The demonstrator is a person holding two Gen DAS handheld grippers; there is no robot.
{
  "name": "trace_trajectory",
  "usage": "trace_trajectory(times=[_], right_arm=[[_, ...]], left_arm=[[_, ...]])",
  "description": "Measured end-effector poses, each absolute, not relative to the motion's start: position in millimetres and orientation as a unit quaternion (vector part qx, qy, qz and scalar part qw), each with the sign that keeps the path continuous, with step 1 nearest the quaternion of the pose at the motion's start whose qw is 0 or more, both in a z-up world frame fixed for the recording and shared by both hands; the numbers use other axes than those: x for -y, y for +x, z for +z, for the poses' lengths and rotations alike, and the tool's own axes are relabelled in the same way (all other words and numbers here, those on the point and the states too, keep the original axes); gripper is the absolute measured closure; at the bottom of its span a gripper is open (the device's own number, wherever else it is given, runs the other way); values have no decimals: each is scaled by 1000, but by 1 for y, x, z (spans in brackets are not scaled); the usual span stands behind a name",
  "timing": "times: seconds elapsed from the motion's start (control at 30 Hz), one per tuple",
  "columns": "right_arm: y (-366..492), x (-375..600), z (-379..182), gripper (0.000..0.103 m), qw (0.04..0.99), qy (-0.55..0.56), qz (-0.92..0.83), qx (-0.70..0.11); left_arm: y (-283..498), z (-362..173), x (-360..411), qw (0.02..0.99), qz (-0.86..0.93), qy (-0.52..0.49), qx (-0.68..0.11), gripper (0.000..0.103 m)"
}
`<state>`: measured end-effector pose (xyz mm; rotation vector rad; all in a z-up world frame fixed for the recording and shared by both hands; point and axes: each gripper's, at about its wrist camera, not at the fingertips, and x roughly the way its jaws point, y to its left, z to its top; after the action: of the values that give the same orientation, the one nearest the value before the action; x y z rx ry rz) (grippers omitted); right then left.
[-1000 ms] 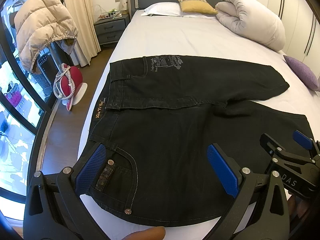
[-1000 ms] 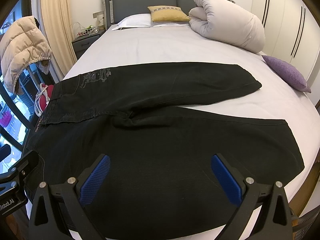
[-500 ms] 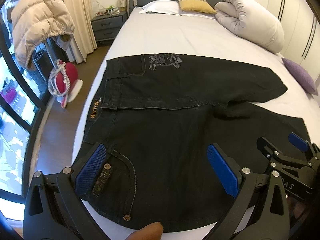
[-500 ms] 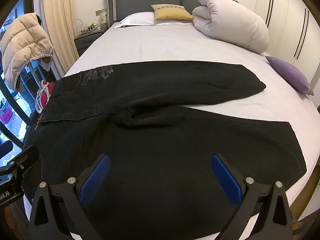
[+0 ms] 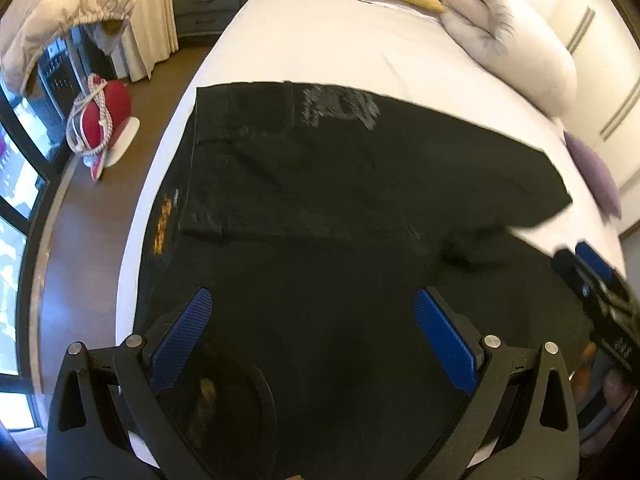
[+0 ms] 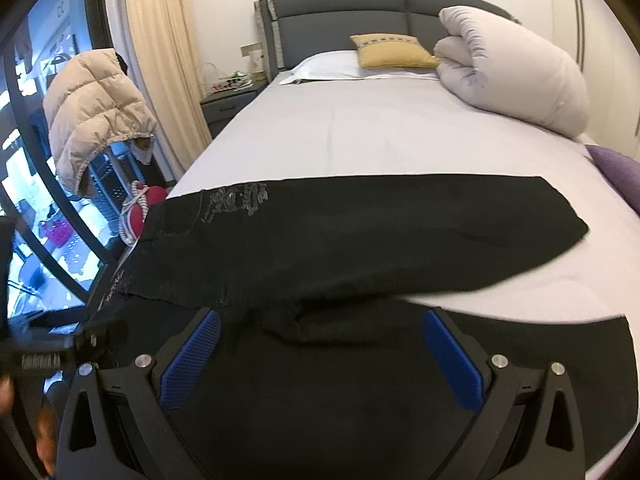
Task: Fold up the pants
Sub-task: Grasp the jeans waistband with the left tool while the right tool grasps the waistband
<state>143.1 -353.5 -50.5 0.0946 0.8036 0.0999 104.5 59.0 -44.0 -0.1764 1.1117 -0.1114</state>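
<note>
Black pants [image 5: 320, 200] lie spread flat on the white bed [image 5: 320, 48], waistband toward the left edge, legs running right. The far leg [image 6: 400, 232] and the near leg [image 6: 520, 360] part in a V. My left gripper [image 5: 312, 344] is open, low over the near hip and pocket area. My right gripper [image 6: 320, 364] is open, low over the near leg close to the crotch. The right gripper also shows at the right edge of the left wrist view [image 5: 600, 292]. The left gripper shows at the left edge of the right wrist view [image 6: 60, 344].
A rolled white duvet [image 6: 516, 68], a yellow cushion [image 6: 392, 50] and a white pillow [image 6: 328, 66] lie at the headboard. A purple cushion [image 6: 616, 168] sits at the right. A red stool [image 5: 104, 116], a puffer jacket [image 6: 92, 104], a nightstand [image 5: 208, 12] and floor lie left of the bed.
Both grippers have moved forward and lower over the pants, which now fill more of each view. Both stay open. The pants have not moved.
</note>
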Motion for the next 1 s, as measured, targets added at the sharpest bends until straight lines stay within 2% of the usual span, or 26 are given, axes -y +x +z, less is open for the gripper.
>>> trace_trajectory(times=[0.27, 0.37, 0.43, 0.47, 0.5, 0.87, 0.93, 1.0], right_arm=[[192, 369, -55, 0, 912, 26, 92, -398], [206, 371, -58, 5, 906, 24, 124, -404], [218, 374, -61, 11, 898, 25, 150, -412], [222, 375, -63, 14, 895, 27, 162, -416], [227, 375, -65, 18, 890, 31, 175, -420], [258, 360, -91, 29, 861, 18, 238, -448], [265, 356, -91, 34, 858, 7, 242, -452], [272, 353, -87, 37, 857, -2, 247, -451]], left_arm=[[239, -30, -86, 863, -105, -5, -494, 0], [298, -35, -87, 850, -161, 59, -497, 0], [330, -43, -86, 827, -209, 89, -514, 10], [346, -48, -86, 816, -220, 100, -525, 18], [354, -52, -83, 806, -227, 109, -535, 19], [425, -120, -81, 713, -280, 152, -624, 21], [431, -118, -82, 713, -279, 147, -626, 35], [439, -113, -87, 714, -277, 119, -631, 81]])
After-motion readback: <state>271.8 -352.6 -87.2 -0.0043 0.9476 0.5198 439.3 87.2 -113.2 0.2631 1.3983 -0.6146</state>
